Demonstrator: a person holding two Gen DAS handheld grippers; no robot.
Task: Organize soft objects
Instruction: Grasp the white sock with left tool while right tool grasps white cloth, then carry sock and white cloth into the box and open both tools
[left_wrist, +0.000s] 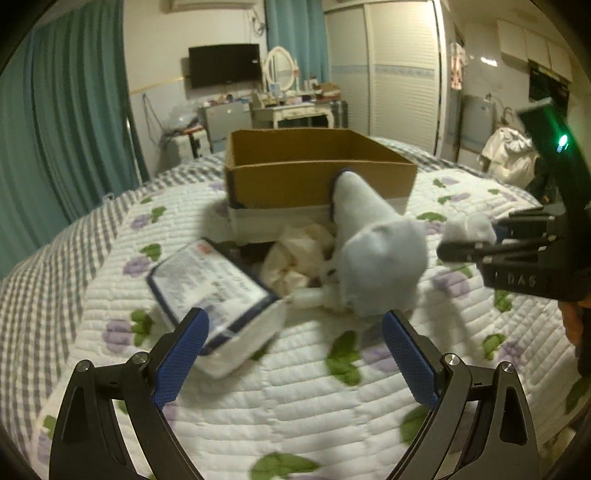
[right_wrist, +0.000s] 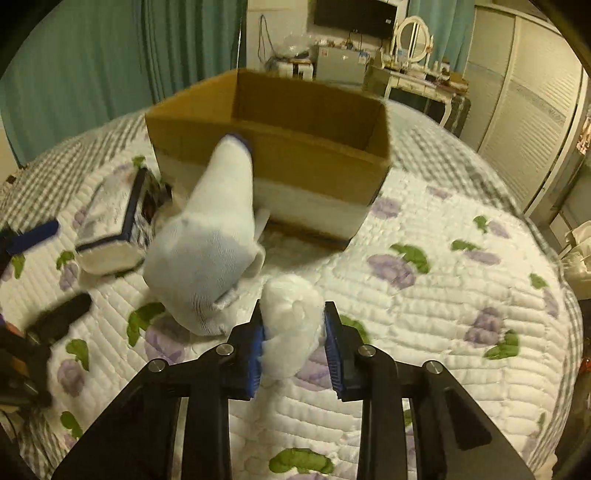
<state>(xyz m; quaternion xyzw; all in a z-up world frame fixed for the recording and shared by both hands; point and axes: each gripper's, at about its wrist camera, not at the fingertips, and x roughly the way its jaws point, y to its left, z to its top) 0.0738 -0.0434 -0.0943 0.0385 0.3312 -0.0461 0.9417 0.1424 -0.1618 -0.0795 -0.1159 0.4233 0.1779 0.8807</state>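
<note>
We see one brown cardboard box (left_wrist: 317, 173) sitting on the bed (left_wrist: 295, 406), and its top is open. The bed has a white quilt with purple flowers and green leaves.

Right in front of the box is one pale blue and white soft thing (left_wrist: 373, 254), maybe a sock or a soft toy. It is blurry, so we cannot tell which. Its thin end with a dark blue tip leans up against the front wall of the box, and its fat end rests on the quilt.

One end of this soft thing is a small white fluffy bit (right_wrist: 291, 317). The right gripper (right_wrist: 293, 332) has its two blue fingers (right_wrist: 334, 347) pinching this bit, one finger on each side. We see it from the right wrist view, in front of the box.

The left gripper (left_wrist: 295, 354) is also in front of the box. Its two blue fingers (left_wrist: 183, 358) are spread wide and hold nothing.

To the left of the soft thing, still in front of the box, lies one soft pack (left_wrist: 218, 295) with a dark blue edge and writing on top. Between the pack and the box we see one crumpled cream cloth (left_wrist: 295, 254).
</note>
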